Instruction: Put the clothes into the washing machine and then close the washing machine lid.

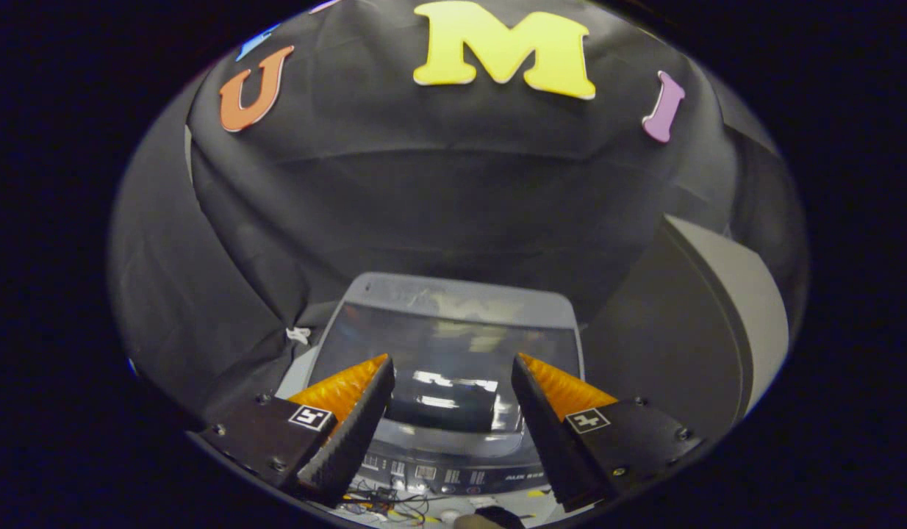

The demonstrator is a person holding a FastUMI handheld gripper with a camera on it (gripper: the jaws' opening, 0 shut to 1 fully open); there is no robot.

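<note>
Looking down past the fingers, the washing machine point(453, 353) sits just ahead and below, its glass lid point(446, 367) apparently lying flat and closed over the tub. The gripper point(451, 382) hovers above it with its fingers spread wide and nothing between them. No clothes can be made out, so it is hard to judge whether they are already inside; the dark, reflective glass hides the drum. The risk from here is a finger knocking or scraping the lid if the gripper drops carelessly, or the lid being left not fully seated. The control panel point(453, 474) near the fingers is small and blurred. A grey panel point(725, 316) stands beside the machine, partly cut off.
</note>
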